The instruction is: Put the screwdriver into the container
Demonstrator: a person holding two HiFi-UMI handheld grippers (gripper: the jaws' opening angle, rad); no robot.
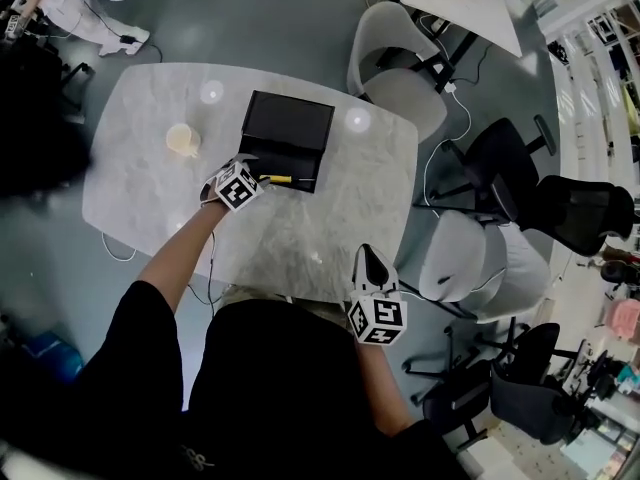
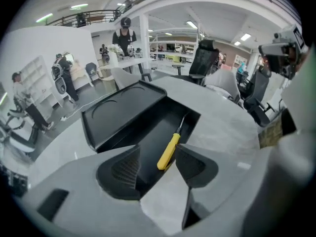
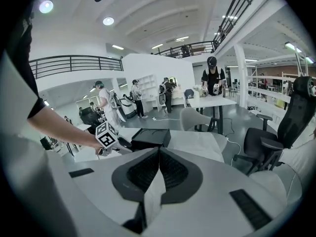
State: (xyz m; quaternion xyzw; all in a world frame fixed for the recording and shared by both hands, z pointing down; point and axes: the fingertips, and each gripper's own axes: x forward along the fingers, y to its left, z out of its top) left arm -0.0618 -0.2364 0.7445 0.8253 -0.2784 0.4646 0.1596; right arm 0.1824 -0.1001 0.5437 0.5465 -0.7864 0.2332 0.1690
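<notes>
Left arm stretches over the bench, left gripper jaws apart; right gripper hovers at the bench's near edge, jaws together.
</notes>
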